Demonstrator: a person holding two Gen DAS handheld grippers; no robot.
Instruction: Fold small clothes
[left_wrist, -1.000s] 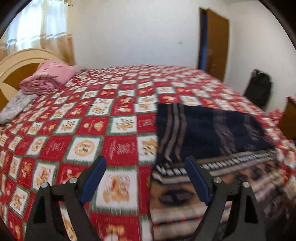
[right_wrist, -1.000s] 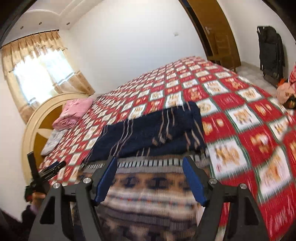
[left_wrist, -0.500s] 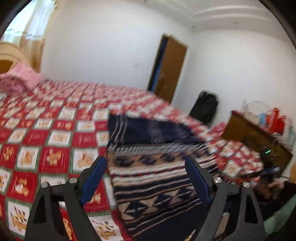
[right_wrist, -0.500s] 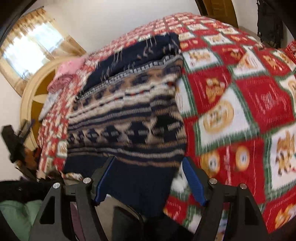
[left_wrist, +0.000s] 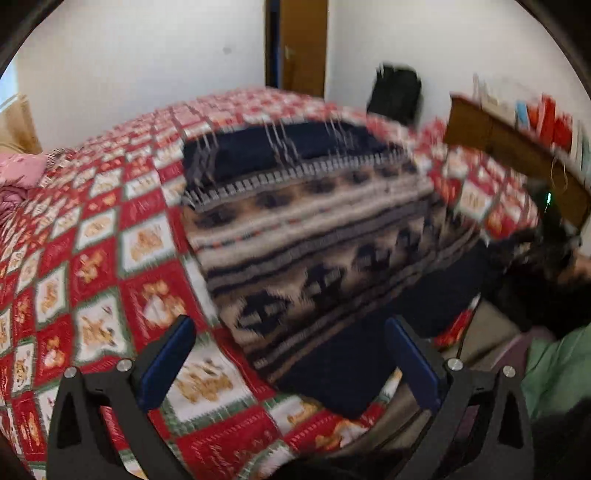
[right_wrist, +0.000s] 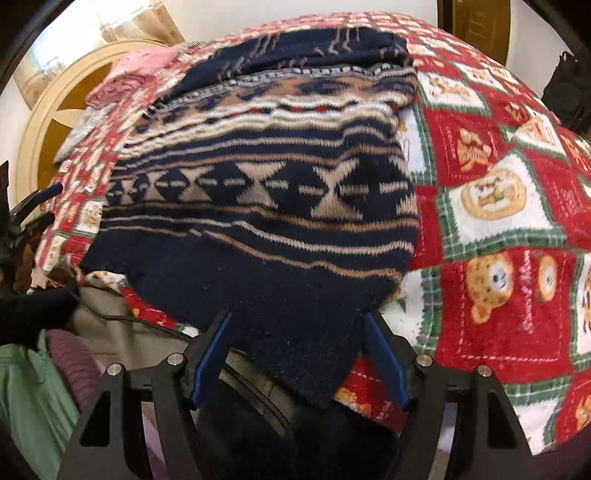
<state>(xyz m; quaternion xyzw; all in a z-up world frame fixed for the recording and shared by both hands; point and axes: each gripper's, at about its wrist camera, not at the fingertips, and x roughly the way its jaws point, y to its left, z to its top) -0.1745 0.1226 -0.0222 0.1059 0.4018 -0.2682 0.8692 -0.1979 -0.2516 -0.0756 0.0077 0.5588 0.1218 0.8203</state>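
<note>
Between the right gripper's (right_wrist: 297, 360) half-open jaws hangs the near navy hem of the sweater (right_wrist: 266, 192); cloth sits in the gap, not pinched. Sweater lies flat on the bedspread (right_wrist: 498, 206), hem over the bed's edge, its far part ahead of the jaws. Left gripper (left_wrist: 286, 363) hovers wide open and empty, hem just ahead of its right jaw. Step, judged: taking the hem for the first fold. Next move calls for both jaws closing on the hem, then lifting it forward. Beyond, pink clothes (right_wrist: 129, 75) at the headboard (right_wrist: 55, 110). No containers seen.
</note>
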